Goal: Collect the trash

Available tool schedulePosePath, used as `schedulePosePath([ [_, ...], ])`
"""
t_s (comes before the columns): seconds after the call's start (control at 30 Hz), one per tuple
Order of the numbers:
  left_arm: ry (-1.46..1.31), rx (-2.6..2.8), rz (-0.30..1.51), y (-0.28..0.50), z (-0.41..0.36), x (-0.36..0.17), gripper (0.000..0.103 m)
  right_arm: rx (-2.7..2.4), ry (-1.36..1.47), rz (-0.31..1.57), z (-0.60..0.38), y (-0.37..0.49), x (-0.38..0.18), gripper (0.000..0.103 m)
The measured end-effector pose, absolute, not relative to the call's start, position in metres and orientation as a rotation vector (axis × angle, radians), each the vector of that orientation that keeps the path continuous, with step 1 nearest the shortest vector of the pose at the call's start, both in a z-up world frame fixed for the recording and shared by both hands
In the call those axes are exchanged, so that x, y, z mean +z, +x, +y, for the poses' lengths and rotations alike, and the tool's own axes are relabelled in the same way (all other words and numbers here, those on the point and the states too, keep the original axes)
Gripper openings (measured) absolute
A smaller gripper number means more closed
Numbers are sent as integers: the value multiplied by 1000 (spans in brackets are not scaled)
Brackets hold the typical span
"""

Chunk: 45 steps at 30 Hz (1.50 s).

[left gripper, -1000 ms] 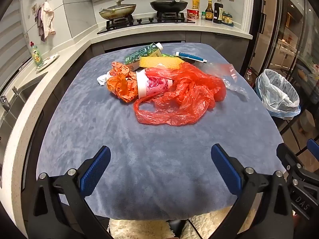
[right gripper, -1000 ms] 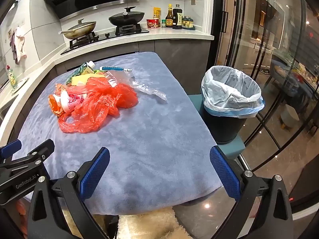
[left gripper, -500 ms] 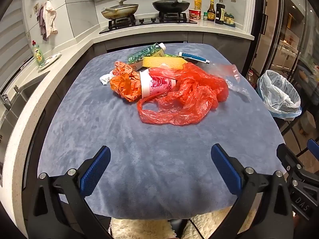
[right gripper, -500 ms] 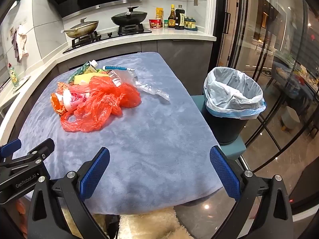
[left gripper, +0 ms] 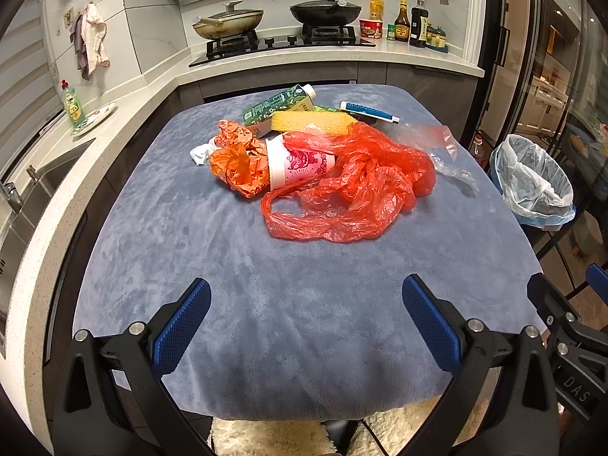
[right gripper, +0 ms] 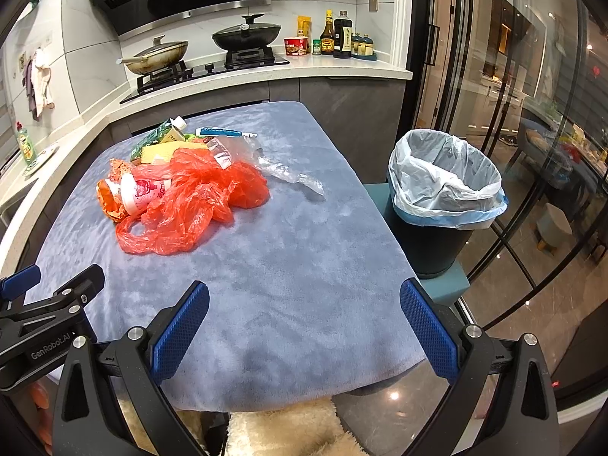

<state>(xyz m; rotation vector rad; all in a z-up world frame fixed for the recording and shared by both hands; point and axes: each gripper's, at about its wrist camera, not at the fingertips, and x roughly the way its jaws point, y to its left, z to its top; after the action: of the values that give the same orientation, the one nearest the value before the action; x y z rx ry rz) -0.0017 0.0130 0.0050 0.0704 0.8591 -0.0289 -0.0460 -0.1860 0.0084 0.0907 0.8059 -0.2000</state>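
Left jaws: my left gripper [left gripper: 306,317] hovers over the near edge of the tabletop [left gripper: 266,304], its 2 blue pads spread wide apart with nothing between them.
Right jaws: my right gripper [right gripper: 304,319] hangs over the near right part of the same tabletop, also wide apart and holding nothing.
Surface: the tabletop is covered with a grey-blue plush cloth; a cream fluffy rug [right gripper: 281,429] shows below its near edge.
Trash pile: all the trash lies together on the far half of the tabletop, well apart from both pairs of jaws.
Red plastic bag: the red plastic bag [left gripper: 353,190] sprawls nearest to me, its handle loop flat on the cloth.
Paper cup: a white paper cup [left gripper: 298,163] with red print lies on its side, partly draped by the red bag.
Orange wrapper: a crumpled orange wrapper [left gripper: 237,159] touches the cup's open end, on its left.
White scrap: a small white scrap [left gripper: 199,152] sits just left of the wrapper.
Green carton: a green carton [left gripper: 281,108] lies tilted behind the pile.
Yellow sponge: a yellow sponge [left gripper: 309,122] rests just beside the carton.
Tube: a blue-and-white tube [left gripper: 368,111] lies at the far right of the pile.
Clear bag: a clear plastic bag [right gripper: 266,165] trails off to the right of the red one.
Bin: a dark trash bin [right gripper: 444,190] with a pale liner stands on a teal stool [right gripper: 444,288] just beside the tabletop's right edge.
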Motion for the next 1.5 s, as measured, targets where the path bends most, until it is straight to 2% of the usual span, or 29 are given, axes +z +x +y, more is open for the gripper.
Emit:
schedulePosePath([
  [0.57,73,-33,854,-1,27,16,96,-201,95,802,-187,-45,9,97],
  [0.63,82,-32,855,-1,9,7,96,-201,95,804,-187,-44,8,97],
  [1.5,85,-44,862,17,-2,-1,96,-207,108,818,-197,-27,5,97],
])
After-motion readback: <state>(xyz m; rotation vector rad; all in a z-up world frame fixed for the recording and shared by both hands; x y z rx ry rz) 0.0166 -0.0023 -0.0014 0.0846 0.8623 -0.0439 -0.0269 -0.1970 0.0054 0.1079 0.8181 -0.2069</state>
